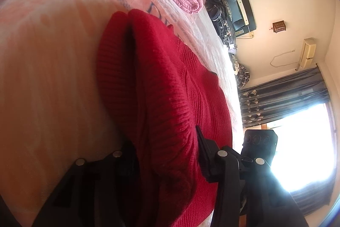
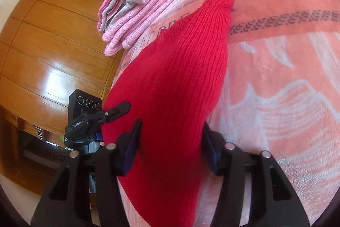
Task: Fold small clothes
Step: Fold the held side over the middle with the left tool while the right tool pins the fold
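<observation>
Pink blanket underneath, red knit sweater bunched between both tongs, left gripper and right gripper each clamped on its fabric.

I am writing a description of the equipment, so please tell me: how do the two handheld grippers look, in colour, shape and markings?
Both are matte black. The left gripper has angular finger arms with round silver pins and ribbed black pads. The right gripper has the same black arms and silver pins, but its flat pads look dark blue. No cables, sleeves or hands are visible.
</observation>
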A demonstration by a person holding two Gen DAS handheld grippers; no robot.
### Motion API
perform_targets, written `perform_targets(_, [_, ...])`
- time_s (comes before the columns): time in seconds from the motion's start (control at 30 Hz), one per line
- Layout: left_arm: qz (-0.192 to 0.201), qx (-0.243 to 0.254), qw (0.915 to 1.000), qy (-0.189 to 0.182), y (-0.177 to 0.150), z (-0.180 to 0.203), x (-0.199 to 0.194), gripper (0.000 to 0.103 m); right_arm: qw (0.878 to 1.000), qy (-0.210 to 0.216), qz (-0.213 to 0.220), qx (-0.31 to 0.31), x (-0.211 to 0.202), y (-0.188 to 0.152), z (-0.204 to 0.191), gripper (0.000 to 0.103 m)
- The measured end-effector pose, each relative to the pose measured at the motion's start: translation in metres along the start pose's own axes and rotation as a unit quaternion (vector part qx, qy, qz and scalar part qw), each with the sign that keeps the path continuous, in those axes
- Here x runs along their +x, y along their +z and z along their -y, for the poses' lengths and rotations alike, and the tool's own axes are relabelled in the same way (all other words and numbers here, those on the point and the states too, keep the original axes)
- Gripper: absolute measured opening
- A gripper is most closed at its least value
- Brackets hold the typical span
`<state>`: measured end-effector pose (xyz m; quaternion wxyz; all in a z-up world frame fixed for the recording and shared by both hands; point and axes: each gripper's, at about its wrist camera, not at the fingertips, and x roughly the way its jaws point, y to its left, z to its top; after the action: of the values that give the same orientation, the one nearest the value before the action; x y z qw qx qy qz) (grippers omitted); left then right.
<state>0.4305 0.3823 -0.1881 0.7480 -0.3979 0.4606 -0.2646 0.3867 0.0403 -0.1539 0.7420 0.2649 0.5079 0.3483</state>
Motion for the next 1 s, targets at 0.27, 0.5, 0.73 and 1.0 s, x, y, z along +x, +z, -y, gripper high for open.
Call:
perform_targets(0.27, [0.005, 0.023, 0.9985, -0.049, -0.018, 0.037, 0.000, 0.038, 1.000, 0.021, -0.010, -0.002, -0.040, -0.011, -0.013, 0.034])
perform_targets(0.5, [-0.037, 0.022, 0.9964, -0.074, -0.073, 0.088, 0.042, 0.038, 0.999, -0.034, -0.030, -0.015, -0.123, -0.038, -0.025, 0.033])
perform_targets(0.73, [-0.085, -0.008, 0.9947, -0.058, -0.141, 0.121, 0.087, 0.038, 0.998, -0.059, -0.024, 0.020, -0.197, -0.079, 0.008, 0.033])
perform_targets(1.0, [-0.096, 0.064, 0.9929, -0.027, -0.167, 0.117, 0.110, 0.043, 0.995, -0.049, -0.023, 0.079, -0.196, -0.116, 0.073, 0.043])
